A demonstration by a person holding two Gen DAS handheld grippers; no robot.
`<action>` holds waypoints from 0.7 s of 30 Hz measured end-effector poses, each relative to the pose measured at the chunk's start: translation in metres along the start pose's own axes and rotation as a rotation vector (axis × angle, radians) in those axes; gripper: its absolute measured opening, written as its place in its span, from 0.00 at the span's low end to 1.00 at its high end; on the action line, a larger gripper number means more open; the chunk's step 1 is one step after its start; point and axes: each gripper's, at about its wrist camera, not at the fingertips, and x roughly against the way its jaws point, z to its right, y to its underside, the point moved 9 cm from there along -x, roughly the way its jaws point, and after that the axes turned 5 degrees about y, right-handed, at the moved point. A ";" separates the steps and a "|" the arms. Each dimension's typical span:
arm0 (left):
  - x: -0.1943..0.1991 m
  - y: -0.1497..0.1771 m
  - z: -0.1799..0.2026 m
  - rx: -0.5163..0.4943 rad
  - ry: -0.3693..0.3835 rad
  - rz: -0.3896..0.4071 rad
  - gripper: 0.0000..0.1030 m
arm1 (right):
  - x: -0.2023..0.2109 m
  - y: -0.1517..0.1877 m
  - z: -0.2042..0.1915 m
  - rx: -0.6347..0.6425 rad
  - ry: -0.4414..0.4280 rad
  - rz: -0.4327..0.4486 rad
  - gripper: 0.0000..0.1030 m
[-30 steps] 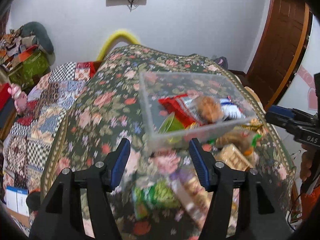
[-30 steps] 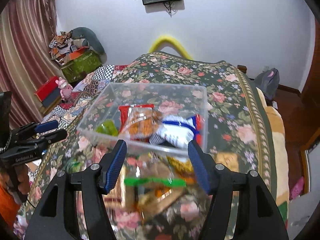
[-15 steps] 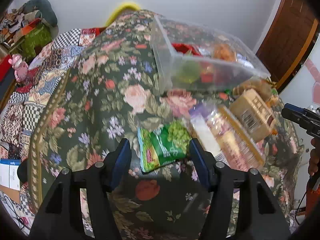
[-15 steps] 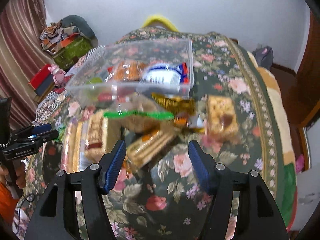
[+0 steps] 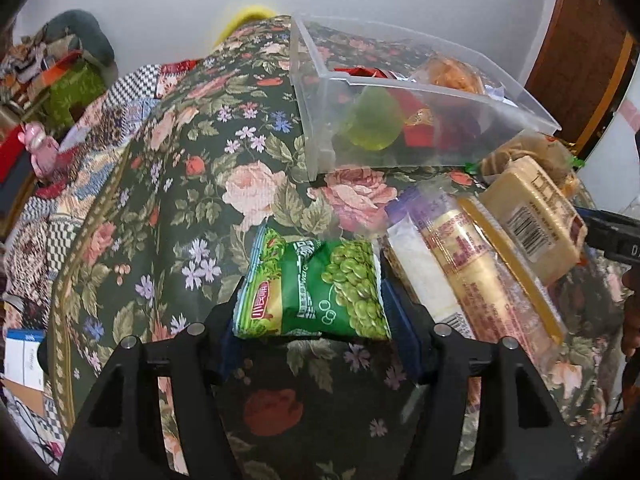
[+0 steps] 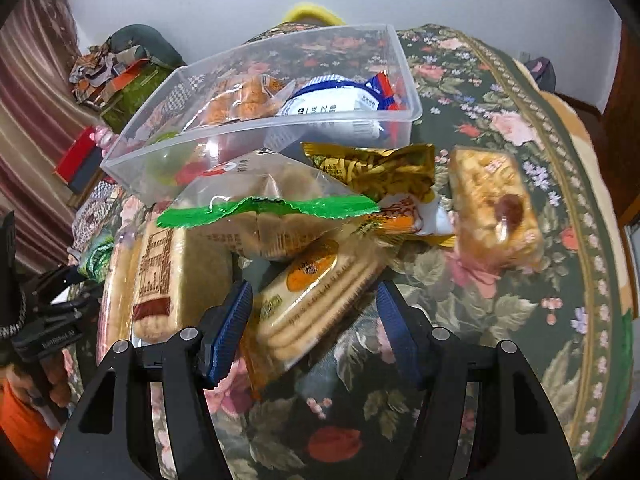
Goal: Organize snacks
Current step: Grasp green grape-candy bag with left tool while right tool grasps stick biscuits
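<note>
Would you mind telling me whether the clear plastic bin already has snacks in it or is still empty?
Partly filled. Through the clear plastic bin several wrapped snacks show, among them a blue-and-white packet, while others lie outside on the floral cloth.

green pea packet (image 5: 312, 292), dark floral tablecloth (image 5: 192, 184)

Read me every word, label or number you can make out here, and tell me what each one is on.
"GenRobot.AI": left gripper body, seen in the right wrist view; its jaws have just been opening, green pea packet between them.
Too blurred to read: Chinese print on the green pea packet, biscuit packet, and blue-and-white packet in the clear bin; digits under the tan packet barcode.
</note>
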 end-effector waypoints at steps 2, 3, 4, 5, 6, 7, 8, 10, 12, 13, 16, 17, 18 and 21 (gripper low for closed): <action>-0.001 -0.001 -0.001 -0.004 -0.005 0.012 0.61 | -0.002 0.001 0.000 -0.014 -0.010 0.002 0.57; -0.001 -0.002 -0.001 -0.003 -0.004 0.015 0.60 | -0.001 0.000 0.000 -0.018 -0.008 0.007 0.53; 0.000 -0.003 -0.002 -0.002 -0.003 0.021 0.59 | 0.000 0.000 0.000 -0.023 -0.013 0.010 0.51; 0.000 -0.003 -0.003 0.000 -0.005 0.026 0.57 | 0.001 0.001 0.000 -0.028 -0.020 0.012 0.45; 0.000 -0.003 -0.004 0.000 -0.007 0.031 0.57 | 0.001 0.000 0.001 -0.033 -0.026 0.013 0.39; 0.001 -0.004 -0.005 0.000 -0.007 0.037 0.55 | 0.002 0.000 0.002 -0.038 -0.036 0.014 0.38; 0.002 -0.004 -0.005 0.001 -0.008 0.040 0.53 | 0.002 0.000 0.002 -0.040 -0.038 0.016 0.36; 0.004 -0.003 -0.005 0.000 -0.012 0.048 0.50 | 0.006 0.000 0.004 -0.040 -0.028 0.032 0.31; 0.009 -0.001 -0.005 0.001 -0.009 0.052 0.49 | 0.010 0.001 0.005 -0.038 -0.022 0.044 0.28; 0.010 -0.001 -0.005 0.003 -0.008 0.053 0.49 | 0.011 0.000 0.005 -0.037 -0.021 0.047 0.27; 0.018 0.001 -0.005 0.001 -0.007 0.064 0.48 | 0.016 0.003 0.009 -0.033 -0.014 0.054 0.23; 0.021 0.001 -0.004 -0.003 -0.011 0.069 0.48 | 0.019 0.004 0.011 -0.032 -0.011 0.057 0.21; 0.024 0.001 -0.004 -0.006 -0.015 0.074 0.48 | 0.020 0.005 0.012 -0.033 -0.007 0.060 0.21; 0.035 0.000 -0.004 -0.006 -0.017 0.089 0.48 | 0.028 0.007 0.018 -0.038 -0.002 0.070 0.21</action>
